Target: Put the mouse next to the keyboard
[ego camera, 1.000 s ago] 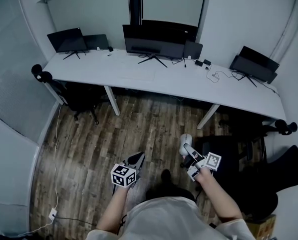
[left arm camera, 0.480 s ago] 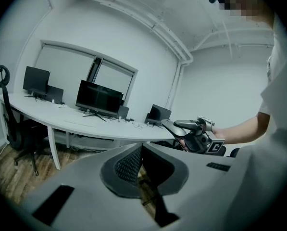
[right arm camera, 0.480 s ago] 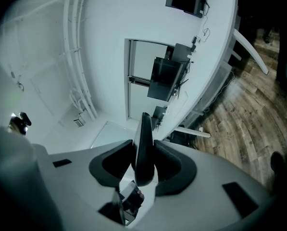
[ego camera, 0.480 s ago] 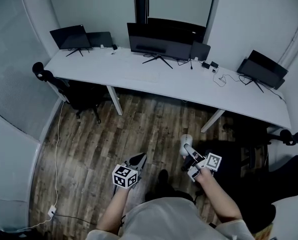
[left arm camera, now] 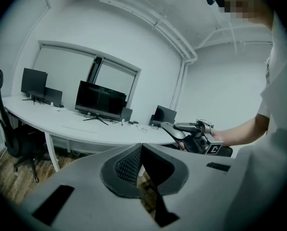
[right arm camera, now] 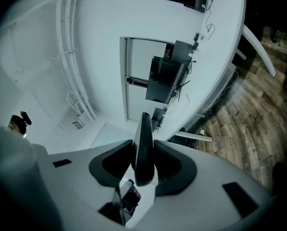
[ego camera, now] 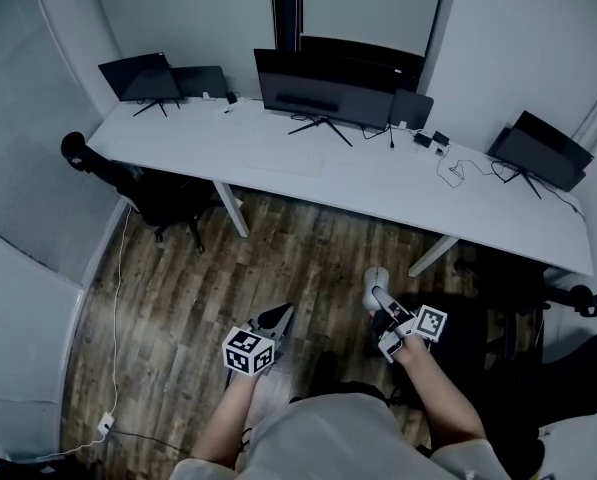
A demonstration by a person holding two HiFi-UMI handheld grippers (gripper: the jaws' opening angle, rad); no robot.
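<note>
The mouse (ego camera: 375, 279) is pale and rounded, and my right gripper (ego camera: 378, 294) is shut on it, low in the head view over the wood floor. In the right gripper view the mouse (right arm camera: 144, 143) stands edge-on, pinched between the two dark pads. The left gripper view shows the same mouse (left arm camera: 174, 129) out at the right. A white keyboard (ego camera: 289, 162) lies on the long white desk (ego camera: 358, 183), in front of the middle monitor and far from both grippers. My left gripper (ego camera: 275, 318) is shut with nothing in it, its tips touching in the left gripper view (left arm camera: 141, 147).
Three monitors (ego camera: 323, 83) and a laptop stand along the desk's back edge, with cables at the right end. A black chair (ego camera: 163, 196) sits under the desk's left part and another black chair (ego camera: 478, 318) is beside my right arm. A white cable (ego camera: 113, 308) runs down the floor at the left.
The desk has slid lower and to the right in the head view. Both grippers keep their places and the right one still grips the mouse.
</note>
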